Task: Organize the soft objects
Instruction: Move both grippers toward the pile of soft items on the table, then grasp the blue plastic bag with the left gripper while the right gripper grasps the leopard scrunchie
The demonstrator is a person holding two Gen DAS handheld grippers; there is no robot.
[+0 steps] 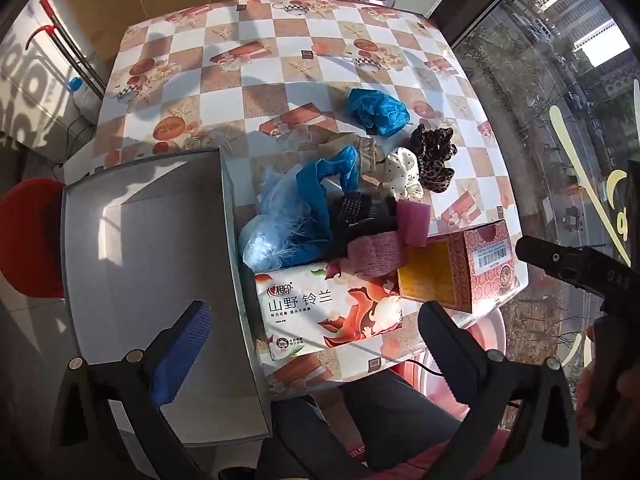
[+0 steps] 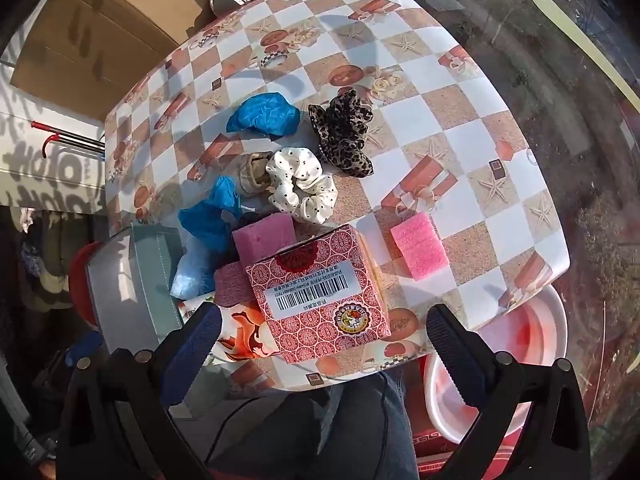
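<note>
Soft things lie scattered on the checkered table [image 2: 460, 140]: a leopard scrunchie [image 2: 342, 132], a white dotted scrunchie [image 2: 304, 184], a beige scrunchie [image 2: 252, 176], blue plastic covers [image 2: 264, 114] [image 2: 208, 216], pink sponges [image 2: 418, 246] [image 2: 264, 236] and a pink knitted band [image 1: 374, 254]. A grey bin [image 1: 152, 264] stands at the table's left. My left gripper [image 1: 316, 332] hangs open above the tissue pack [image 1: 320, 312]. Held wide open over the table's near edge, my right gripper [image 2: 324, 336] has the red patterned box [image 2: 320, 292] below it. Neither holds anything.
A pink basin [image 2: 500, 380] sits below the table's near right corner. A window with a street view runs along the right. Cardboard [image 2: 92, 40] and red-handled rods [image 1: 60, 40] stand to the left. A person's legs [image 2: 352, 432] show under the table edge.
</note>
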